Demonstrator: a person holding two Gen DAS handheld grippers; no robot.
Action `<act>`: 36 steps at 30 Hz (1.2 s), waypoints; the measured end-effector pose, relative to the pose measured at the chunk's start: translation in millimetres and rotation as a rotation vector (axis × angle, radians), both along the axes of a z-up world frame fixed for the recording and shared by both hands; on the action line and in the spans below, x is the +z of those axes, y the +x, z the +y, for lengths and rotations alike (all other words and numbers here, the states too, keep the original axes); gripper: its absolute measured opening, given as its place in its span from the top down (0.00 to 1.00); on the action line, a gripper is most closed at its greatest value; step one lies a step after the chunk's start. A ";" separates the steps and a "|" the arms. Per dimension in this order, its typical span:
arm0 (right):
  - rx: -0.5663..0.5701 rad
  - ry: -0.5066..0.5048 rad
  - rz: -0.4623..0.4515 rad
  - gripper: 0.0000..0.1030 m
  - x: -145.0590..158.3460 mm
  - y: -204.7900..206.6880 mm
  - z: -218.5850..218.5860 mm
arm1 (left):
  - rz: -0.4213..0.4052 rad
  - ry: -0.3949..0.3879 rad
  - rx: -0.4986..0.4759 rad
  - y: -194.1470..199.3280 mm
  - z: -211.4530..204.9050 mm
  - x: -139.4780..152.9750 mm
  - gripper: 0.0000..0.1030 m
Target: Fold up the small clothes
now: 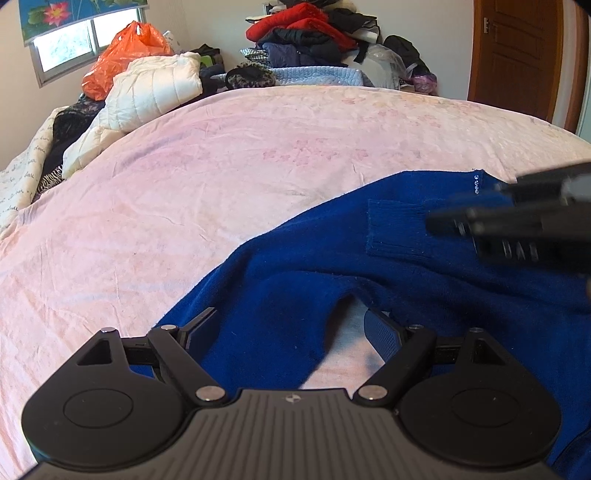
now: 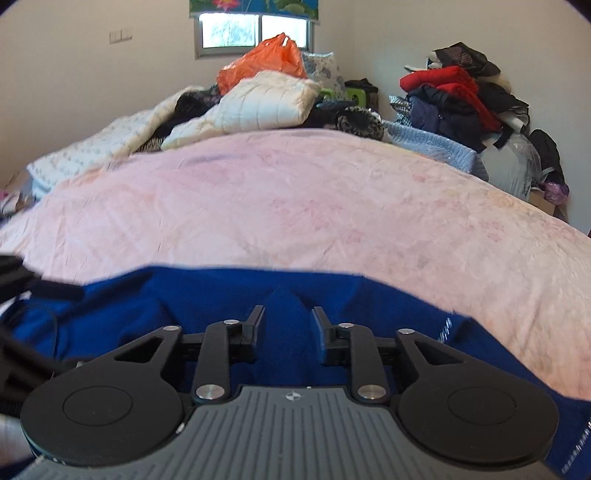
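A dark blue knit sweater [image 1: 295, 266] lies on the pink bedspread [image 1: 221, 166], with one ribbed sleeve cuff [image 1: 399, 232] laid across its body. My left gripper [image 1: 291, 328] stands wide open low over the sweater's near edge, where a loose fold and a gap of bedspread lie between its fingers. My right gripper [image 2: 288, 321] is partly open. A raised ridge of the blue sweater [image 2: 288, 302] stands between its fingers, and I see no firm pinch. In the left wrist view the right gripper [image 1: 432, 223] shows blurred beside the cuff.
At the bed's far end lie a white quilted jacket [image 1: 155, 88], an orange plastic bag [image 1: 125, 55] and dark garments. A tall heap of red and dark clothes [image 1: 306, 33] stands by the far wall. At the right is a brown door [image 1: 517, 51].
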State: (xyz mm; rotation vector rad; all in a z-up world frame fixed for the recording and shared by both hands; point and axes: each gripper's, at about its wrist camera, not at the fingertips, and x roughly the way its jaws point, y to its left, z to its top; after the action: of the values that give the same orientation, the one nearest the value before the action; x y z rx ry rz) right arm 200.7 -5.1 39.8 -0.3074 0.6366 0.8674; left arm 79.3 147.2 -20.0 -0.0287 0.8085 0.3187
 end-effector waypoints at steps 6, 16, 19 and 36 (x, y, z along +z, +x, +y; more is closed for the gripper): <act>-0.093 -0.043 0.087 0.59 -24.1 2.6 -7.8 | 0.004 0.000 -0.010 -3.9 -5.3 1.0 0.17; -0.174 -0.013 0.037 0.14 -15.0 -46.6 -36.4 | 0.015 -0.006 0.008 -7.1 -5.5 -0.2 0.17; -0.177 -0.071 0.061 0.11 -29.0 -48.2 -36.6 | 0.018 -0.009 0.005 -9.5 -7.9 0.5 0.17; -0.104 0.046 0.023 0.10 -1.9 -94.7 -28.4 | -0.032 0.094 0.180 -96.9 41.6 10.5 0.17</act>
State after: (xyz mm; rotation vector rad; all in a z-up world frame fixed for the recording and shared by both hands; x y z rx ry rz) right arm 106.0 -33.5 37.8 -0.2212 0.6470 0.7859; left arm -17.6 188.8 -9.6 -0.0184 0.7598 0.5244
